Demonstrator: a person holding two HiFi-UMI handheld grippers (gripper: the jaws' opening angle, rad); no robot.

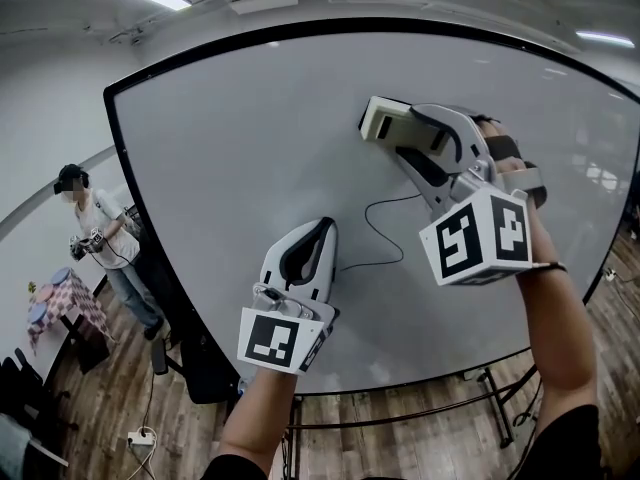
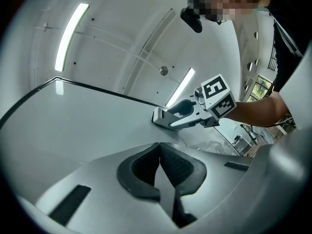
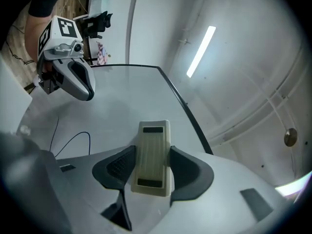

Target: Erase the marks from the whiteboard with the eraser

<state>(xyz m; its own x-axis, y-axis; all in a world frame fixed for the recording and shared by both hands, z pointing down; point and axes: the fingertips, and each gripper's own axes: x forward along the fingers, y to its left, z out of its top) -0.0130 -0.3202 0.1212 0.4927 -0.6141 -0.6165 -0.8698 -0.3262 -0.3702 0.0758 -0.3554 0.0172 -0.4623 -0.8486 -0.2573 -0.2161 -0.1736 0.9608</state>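
A big whiteboard (image 1: 250,148) fills the head view. A thin dark pen line (image 1: 385,230) loops across its middle, and shows as a curved line (image 3: 73,140) in the right gripper view. My right gripper (image 1: 395,128) is shut on a cream eraser (image 1: 383,118), held against the board above the line; the eraser (image 3: 153,157) sits clamped between the dark pads. My left gripper (image 1: 318,236) is shut with nothing in it, its tip near the board just left of the line. From the left gripper view the eraser (image 2: 161,116) rests on the board (image 2: 87,116).
A person (image 1: 100,243) stands left of the board holding a device. A small table with a checked cloth (image 1: 60,303) is at the far left. The board's stand legs (image 1: 490,408) rise from a wooden floor with a power strip (image 1: 140,436).
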